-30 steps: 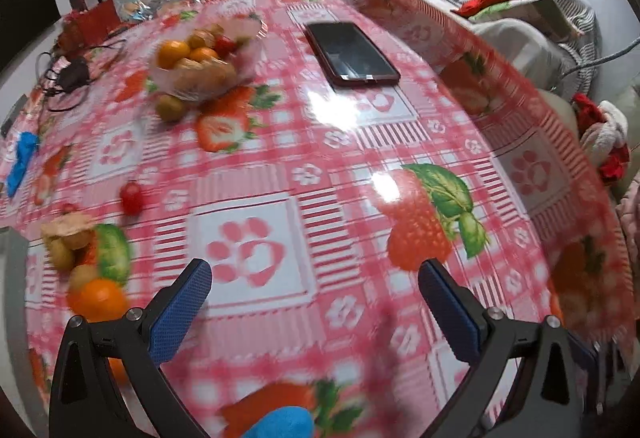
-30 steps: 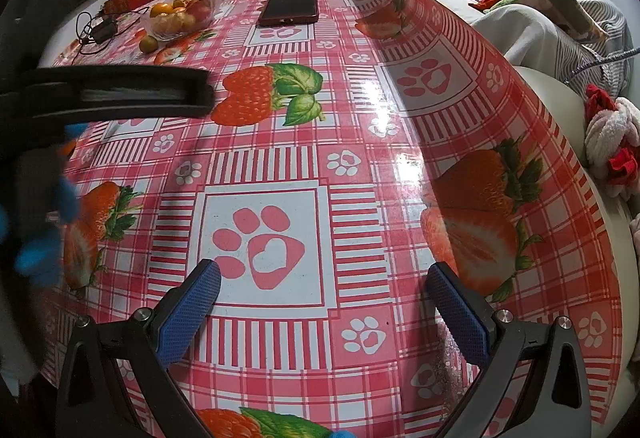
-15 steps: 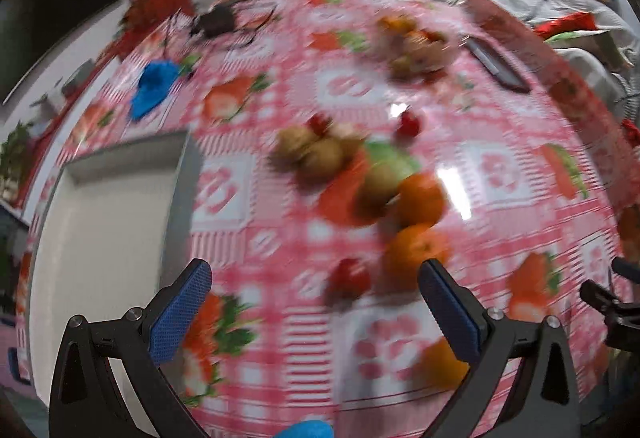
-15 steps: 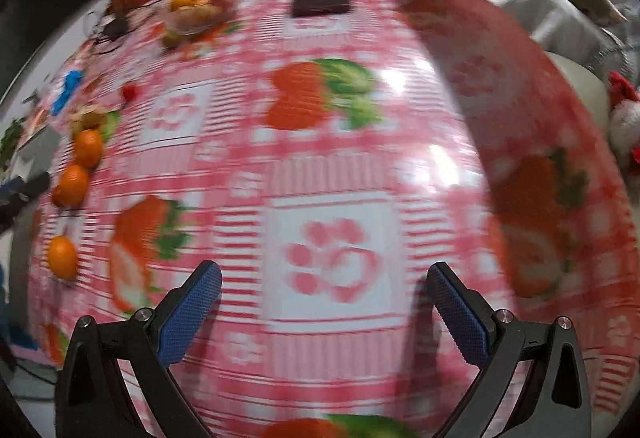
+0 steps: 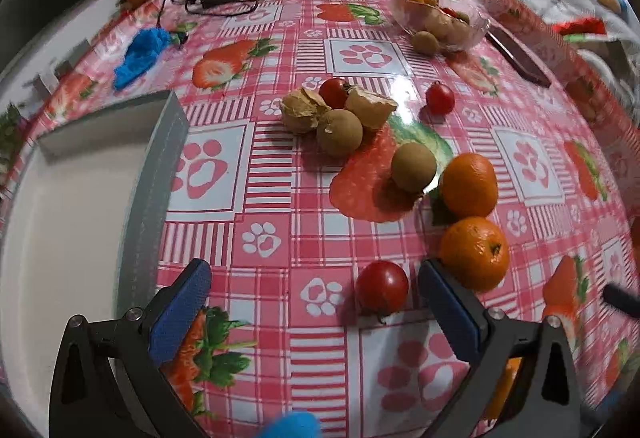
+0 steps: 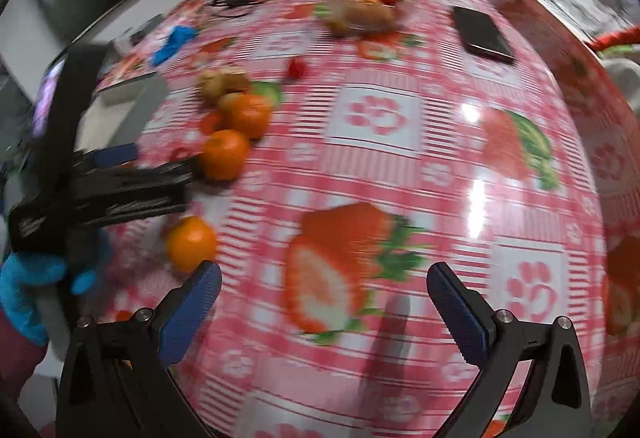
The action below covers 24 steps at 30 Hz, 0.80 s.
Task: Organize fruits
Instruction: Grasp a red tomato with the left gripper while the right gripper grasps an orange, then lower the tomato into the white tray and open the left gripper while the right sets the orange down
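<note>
A round table covered in a red-and-white checked tablecloth (image 5: 280,174) printed with strawberries and paw prints fills both wrist views.

In the left wrist view, the left gripper (image 5: 316,302) hovers low over the cloth with its blue-padded fingers spread wide apart, holding nothing. A red cherry tomato (image 5: 382,287) sits between the fingers, closer to the finger at 3 o'clock. Just past that finger, at 2 o'clock, lies an orange mandarin (image 5: 475,253), touching a second mandarin (image 5: 469,185) beyond it. A round brown fruit (image 5: 413,167) rests against the second mandarin at its 9 o'clock side. Farther off, at 12 o'clock, a cluster holds another brown fruit (image 5: 340,132), two cracked tan husks (image 5: 370,111) and a second tomato (image 5: 334,93); a third tomato (image 5: 440,99) sits alone at 1 o'clock. A grey tray (image 5: 156,174) with a white inside lies at 9 o'clock. A clear bowl of fruit (image 5: 440,20) stands far off at 1 o'clock.

In the blurred right wrist view, the right gripper (image 6: 324,302) is likewise spread open and empty above a printed strawberry. A lone mandarin (image 6: 191,244) lies at 10 o'clock, just beyond its left finger. A dark phone (image 6: 482,34) rests at 1 o'clock.
</note>
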Motion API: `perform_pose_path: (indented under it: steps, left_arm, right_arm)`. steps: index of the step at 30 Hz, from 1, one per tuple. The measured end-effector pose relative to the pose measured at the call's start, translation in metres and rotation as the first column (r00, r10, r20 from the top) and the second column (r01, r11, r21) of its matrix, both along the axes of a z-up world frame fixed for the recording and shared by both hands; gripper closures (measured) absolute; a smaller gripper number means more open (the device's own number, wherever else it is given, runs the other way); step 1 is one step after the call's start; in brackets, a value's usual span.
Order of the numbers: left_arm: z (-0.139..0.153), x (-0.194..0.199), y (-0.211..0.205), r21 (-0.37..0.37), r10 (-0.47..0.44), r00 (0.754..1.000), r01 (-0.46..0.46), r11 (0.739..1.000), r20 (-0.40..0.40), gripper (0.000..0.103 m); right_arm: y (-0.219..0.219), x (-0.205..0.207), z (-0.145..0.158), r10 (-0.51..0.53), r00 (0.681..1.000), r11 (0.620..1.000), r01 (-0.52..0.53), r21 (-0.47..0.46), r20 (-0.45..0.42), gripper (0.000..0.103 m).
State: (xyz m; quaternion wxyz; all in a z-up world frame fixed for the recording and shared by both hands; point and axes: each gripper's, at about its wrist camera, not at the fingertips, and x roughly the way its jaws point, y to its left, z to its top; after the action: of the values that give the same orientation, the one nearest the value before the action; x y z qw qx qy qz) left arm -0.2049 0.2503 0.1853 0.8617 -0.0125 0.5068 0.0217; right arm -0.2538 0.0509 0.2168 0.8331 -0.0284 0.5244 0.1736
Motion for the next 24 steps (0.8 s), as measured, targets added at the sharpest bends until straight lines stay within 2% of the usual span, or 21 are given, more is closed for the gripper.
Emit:
perform_pose_path:
  steps: [4, 10, 11, 13, 14, 16, 17, 18, 20, 24]
  left_arm:
    - [0.003, -0.004, 0.003, 0.003, -0.011, 1.0, 0.011, 1.0, 0.014, 0.0]
    - [0.003, 0.001, 0.004, -0.002, -0.041, 0.998, 0.041, 0.999, -0.039, 0.001]
    - [0.003, -0.001, 0.004, -0.002, -0.045, 0.998, 0.045, 0.999, -0.04, 0.002]
    - [0.002, -0.003, 0.003, -0.005, -0.048, 0.998, 0.048, 0.999, -0.036, 0.009]
    - [0.004, -0.005, 0.0, -0.003, -0.054, 0.998, 0.054, 0.999, -0.031, 0.015]
    - [0.007, -0.009, -0.006, 0.002, -0.069, 0.997, 0.069, 0.998, -0.019, 0.029]
    - [0.008, -0.01, -0.008, 0.003, -0.076, 0.997, 0.076, 0.997, -0.018, 0.042]
    - [0.008, -0.011, -0.009, 0.005, -0.082, 0.997, 0.082, 0.997, -0.015, 0.059]
    - [0.008, -0.01, -0.014, 0.0, -0.098, 0.995, 0.098, 0.995, -0.012, 0.08]
    - [0.009, -0.013, -0.009, -0.045, -0.078, 0.997, 0.077, 0.996, -0.019, 0.079]
  right_arm:
    - [0.03, -0.001, -0.006, 0.07, 0.998, 0.998, -0.07, -0.005, -0.001, 0.0]
    - [0.067, 0.0, -0.015, 0.133, 0.991, 0.991, -0.133, -0.013, 0.007, 0.001]
    - [0.072, 0.0, -0.016, 0.143, 0.99, 0.989, -0.143, -0.022, 0.01, 0.004]
    - [0.082, -0.002, -0.019, 0.164, 0.986, 0.985, -0.163, -0.048, 0.009, 0.038]
    - [0.084, -0.003, -0.019, 0.164, 0.986, 0.984, -0.161, -0.074, 0.026, 0.043]
    - [0.084, -0.005, -0.017, 0.171, 0.985, 0.982, -0.167, -0.085, 0.033, 0.065]
    - [0.081, -0.005, -0.016, 0.167, 0.986, 0.984, -0.165, -0.068, 0.026, 0.065]
    - [0.077, -0.005, -0.015, 0.158, 0.987, 0.986, -0.157, -0.05, 0.018, 0.065]
    - [0.066, -0.006, -0.014, 0.131, 0.991, 0.991, -0.131, -0.031, 0.01, 0.065]
    - [0.041, -0.009, -0.009, 0.073, 0.997, 0.997, -0.073, 0.0, -0.008, 0.065]
